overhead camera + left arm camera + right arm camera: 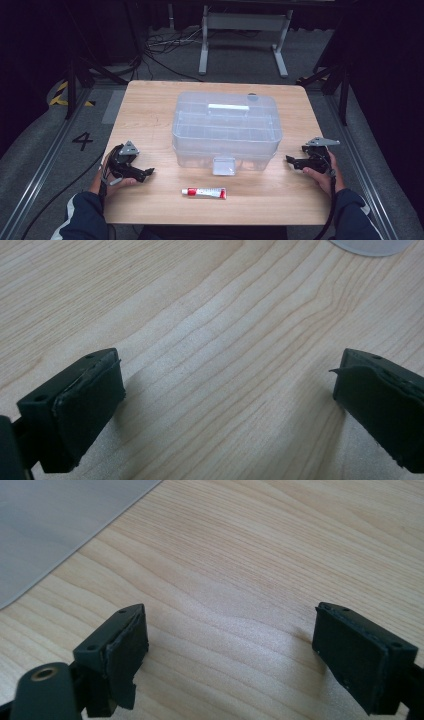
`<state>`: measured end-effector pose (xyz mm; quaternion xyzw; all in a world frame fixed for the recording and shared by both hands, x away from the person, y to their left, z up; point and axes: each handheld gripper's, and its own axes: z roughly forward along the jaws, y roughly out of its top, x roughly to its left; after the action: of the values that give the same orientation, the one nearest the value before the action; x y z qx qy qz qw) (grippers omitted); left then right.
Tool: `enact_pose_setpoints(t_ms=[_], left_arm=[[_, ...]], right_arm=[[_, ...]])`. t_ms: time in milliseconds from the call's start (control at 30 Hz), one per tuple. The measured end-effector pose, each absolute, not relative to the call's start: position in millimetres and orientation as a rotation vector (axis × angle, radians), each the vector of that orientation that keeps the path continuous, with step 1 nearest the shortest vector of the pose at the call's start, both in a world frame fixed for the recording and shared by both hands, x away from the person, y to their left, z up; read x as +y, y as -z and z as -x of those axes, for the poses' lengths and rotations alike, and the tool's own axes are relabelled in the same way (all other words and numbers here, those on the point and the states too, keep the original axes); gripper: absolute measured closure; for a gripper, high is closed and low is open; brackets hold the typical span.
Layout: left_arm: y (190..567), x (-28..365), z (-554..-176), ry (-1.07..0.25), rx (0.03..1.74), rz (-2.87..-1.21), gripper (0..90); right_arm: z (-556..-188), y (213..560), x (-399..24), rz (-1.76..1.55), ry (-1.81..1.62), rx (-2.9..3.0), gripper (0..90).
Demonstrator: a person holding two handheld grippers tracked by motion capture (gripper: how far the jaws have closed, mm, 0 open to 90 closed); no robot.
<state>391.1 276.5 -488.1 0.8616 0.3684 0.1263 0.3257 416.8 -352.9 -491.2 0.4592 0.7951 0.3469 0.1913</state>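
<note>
Centred on the wooden table [150, 107], a clear plastic storage box [226, 127]: bulky but probably light, stiff, slick-walled; best taken by the white lid handle [228, 107] or front latch [223, 165]. At six o'clock from it, a small tube [204, 193], soft and light. Flanking at eight and four o'clock, left gripper [145, 173] and right gripper [291, 159], both spread wide and empty.

A light wooden counter [150, 105] stands on grey carpet [60, 165] marked "4" [82, 140]; cables [165, 45] and a grey metal frame [245, 30] lie behind, in a dark room.
</note>
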Motion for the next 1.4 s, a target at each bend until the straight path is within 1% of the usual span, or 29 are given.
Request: enact_pose_setpoints(t_ms=[633,733,767,800,867,900,1267,1333,1400], left_arm=[[488,276,-388,-0.345,0.993,-2.249,0.5],[488,276,-388,-0.345,0.993,-2.249,0.5],[488,276,-389,-0.346,0.993,-2.249,0.5],[488,276,-388,-0.346,0.993,-2.249,0.5],[488,276,-388,-0.344,0.993,-2.248,0.5],[488,276,-388,-0.344,0.994,-2.248,0.5],[488,276,-389,-0.344,0.993,-2.249,0.4],[488,276,-389,-0.345,0.993,-2.25,0.4],[488,276,-389,-0.345,0.992,-2.25,0.4]], right_arm=[[-418,490,-356,-1.269,-0.972,2.265,15.1],[-418,489,-356,-1.271,-0.967,2.268,17.4],[-417,488,-356,-1.285,-0.959,2.263,21.1],[-416,487,-356,-1.285,-0.959,2.269,22.5],[-416,486,-356,-1.279,-0.963,2.283,23.1],[-414,481,-356,-1.27,-0.972,2.27,22.0],[-405,455,-357,-1.217,-1.059,2.217,21.7],[-404,450,-356,-1.203,-1.06,2.217,22.2],[-404,445,-355,-1.188,-1.036,2.207,25.0]])
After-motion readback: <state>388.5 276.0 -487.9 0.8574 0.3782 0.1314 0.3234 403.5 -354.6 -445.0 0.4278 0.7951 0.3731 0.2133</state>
